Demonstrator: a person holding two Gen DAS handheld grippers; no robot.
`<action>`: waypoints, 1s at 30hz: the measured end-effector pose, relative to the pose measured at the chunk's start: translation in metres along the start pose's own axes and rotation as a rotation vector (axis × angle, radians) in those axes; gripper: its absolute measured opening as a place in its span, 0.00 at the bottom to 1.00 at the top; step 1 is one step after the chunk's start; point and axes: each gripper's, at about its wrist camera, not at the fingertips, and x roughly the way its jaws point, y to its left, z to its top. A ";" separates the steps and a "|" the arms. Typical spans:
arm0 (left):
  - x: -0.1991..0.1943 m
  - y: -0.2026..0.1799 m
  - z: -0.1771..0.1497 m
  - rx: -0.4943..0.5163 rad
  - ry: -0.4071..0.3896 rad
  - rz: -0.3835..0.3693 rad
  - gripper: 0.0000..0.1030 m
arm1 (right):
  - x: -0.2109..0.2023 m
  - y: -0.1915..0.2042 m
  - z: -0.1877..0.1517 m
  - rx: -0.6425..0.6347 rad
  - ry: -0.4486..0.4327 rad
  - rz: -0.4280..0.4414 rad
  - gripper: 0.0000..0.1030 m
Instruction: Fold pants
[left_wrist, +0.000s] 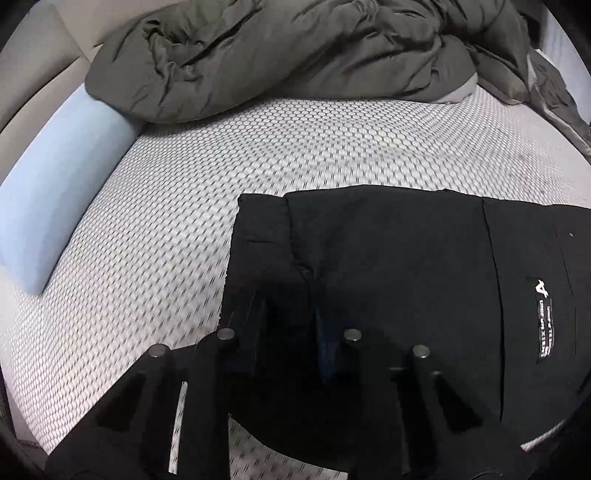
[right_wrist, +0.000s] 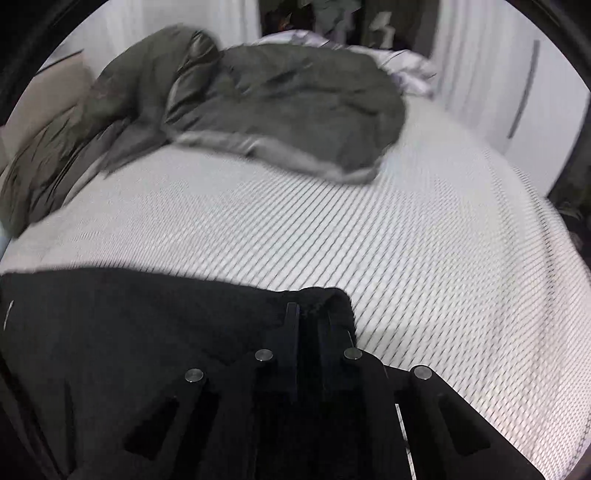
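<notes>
Black pants (left_wrist: 388, 258) lie folded flat on the white mesh-patterned mattress (left_wrist: 166, 221), near its front edge, white logo label facing up toward their right part. Left hand-held gripper (left_wrist: 291, 314) sits over the pants' left edge with jaws narrow and dark cloth between them, though black on black I cannot tell if the pads press it; right hand-held gripper (right_wrist: 308, 314) is pinched closed on the bunched right corner of the pants. Rumpled olive-grey duvet (left_wrist: 295, 55) lies at the far end, well apart from the pants, light blue pillow (left_wrist: 62, 184) at the left.
</notes>
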 end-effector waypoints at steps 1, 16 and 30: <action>0.005 -0.001 0.007 -0.009 0.003 0.002 0.19 | 0.003 -0.002 0.004 0.014 -0.005 -0.002 0.07; -0.113 0.018 -0.064 -0.137 -0.254 -0.123 0.99 | -0.116 -0.049 -0.076 0.237 -0.119 0.103 0.86; -0.174 0.014 -0.211 -0.248 -0.257 -0.127 0.99 | -0.128 -0.037 -0.229 0.253 0.017 0.092 0.34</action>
